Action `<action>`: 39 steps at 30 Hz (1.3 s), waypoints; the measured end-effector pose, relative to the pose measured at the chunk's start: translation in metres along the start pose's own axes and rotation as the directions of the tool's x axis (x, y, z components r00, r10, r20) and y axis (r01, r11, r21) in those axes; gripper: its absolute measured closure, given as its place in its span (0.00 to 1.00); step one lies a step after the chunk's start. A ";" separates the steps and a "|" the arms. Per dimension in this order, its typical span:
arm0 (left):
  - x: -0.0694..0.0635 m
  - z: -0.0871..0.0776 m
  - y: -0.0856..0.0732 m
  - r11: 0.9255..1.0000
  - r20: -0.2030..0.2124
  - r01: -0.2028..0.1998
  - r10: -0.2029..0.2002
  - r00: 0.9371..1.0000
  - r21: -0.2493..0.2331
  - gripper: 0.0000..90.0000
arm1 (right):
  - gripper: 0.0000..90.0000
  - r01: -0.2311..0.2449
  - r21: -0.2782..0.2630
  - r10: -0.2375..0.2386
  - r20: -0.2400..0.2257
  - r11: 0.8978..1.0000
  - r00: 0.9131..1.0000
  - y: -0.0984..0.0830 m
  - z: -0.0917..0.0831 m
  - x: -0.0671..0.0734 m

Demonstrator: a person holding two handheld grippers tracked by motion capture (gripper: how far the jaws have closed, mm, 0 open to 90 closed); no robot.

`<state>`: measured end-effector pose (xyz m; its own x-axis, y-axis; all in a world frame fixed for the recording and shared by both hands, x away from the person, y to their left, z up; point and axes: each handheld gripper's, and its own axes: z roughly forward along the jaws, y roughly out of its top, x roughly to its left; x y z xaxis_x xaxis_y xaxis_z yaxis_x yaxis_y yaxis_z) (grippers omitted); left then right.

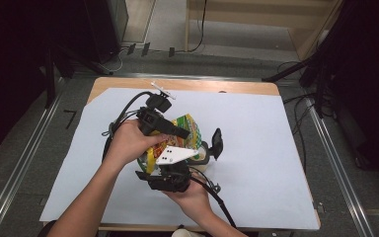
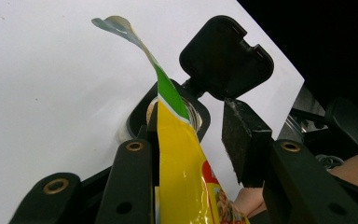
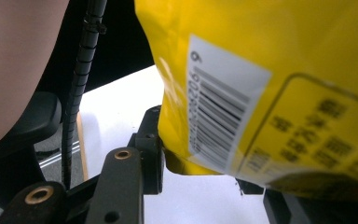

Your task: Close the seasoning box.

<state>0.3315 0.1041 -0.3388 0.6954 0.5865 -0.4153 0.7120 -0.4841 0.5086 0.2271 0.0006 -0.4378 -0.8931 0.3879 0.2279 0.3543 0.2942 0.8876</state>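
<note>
Both hands hold the yellow snack bag [image 1: 177,140] tilted over the open container [image 1: 205,154], whose black flip lid [image 1: 217,141] stands up. Right gripper [image 1: 170,170] appears to clamp the bag's lower end, jaws partly closed. Left gripper [image 2: 191,154] has one pad against the torn top, the other apart. Judged step: pouring. Next move calls for keeping the mouth above the opening.

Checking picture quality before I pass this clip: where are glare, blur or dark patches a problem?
High view: even light on the white sheet, both side margins nearly black, the yellow bag small but legible. Left gripper view: sharp, glossy highlights on the bag, the white sheet close to washed out, the top right corner black. Right gripper view: the bag sits very close, its barcode and print soft, nearer jaws blurred.
</note>
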 end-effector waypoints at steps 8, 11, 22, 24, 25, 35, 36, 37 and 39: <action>0.000 0.000 0.000 1.000 -0.003 0.001 -0.001 1.000 0.004 0.72 | 0.69 -0.027 -0.001 0.027 -0.018 1.000 0.999 0.001 0.000 0.001; -0.001 0.000 0.000 1.000 -0.006 0.000 0.000 1.000 0.003 0.72 | 0.69 -0.025 -0.001 0.025 -0.018 1.000 1.000 0.001 0.000 0.001; 0.000 0.000 0.000 1.000 -0.007 0.004 -0.004 1.000 0.009 0.72 | 0.69 -0.031 -0.001 0.031 -0.023 1.000 0.999 0.001 0.000 0.001; -0.001 0.000 0.000 1.000 -0.008 0.002 -0.002 1.000 0.009 0.72 | 0.69 -0.030 0.001 0.030 -0.023 1.000 0.999 0.001 -0.001 0.001; -0.001 0.000 0.000 1.000 -0.008 0.001 -0.001 1.000 0.010 0.72 | 0.69 -0.029 0.000 0.029 -0.023 1.000 0.999 0.001 -0.001 0.001; 0.000 0.001 -0.001 1.000 -0.006 -0.003 0.003 1.000 0.015 0.72 | 0.69 -0.018 0.004 0.018 -0.017 1.000 1.000 0.000 0.000 0.001; 0.000 0.001 -0.001 1.000 -0.004 -0.002 0.002 1.000 0.014 0.72 | 0.69 -0.018 0.005 0.018 -0.017 1.000 1.000 0.000 0.000 0.001; 0.000 0.001 -0.001 1.000 -0.004 -0.002 0.002 1.000 0.014 0.72 | 0.69 -0.018 0.005 0.018 -0.017 1.000 1.000 0.000 0.000 0.001; 0.000 0.001 -0.001 1.000 -0.004 -0.002 0.002 1.000 0.014 0.72 | 0.69 -0.018 0.005 0.018 -0.017 1.000 1.000 0.000 0.000 0.001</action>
<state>0.3312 0.1035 -0.3400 0.6963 0.5880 -0.4116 0.7121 -0.4943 0.4985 0.2264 0.0006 -0.4376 -0.8912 0.3785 0.2501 0.3714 0.2919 0.8814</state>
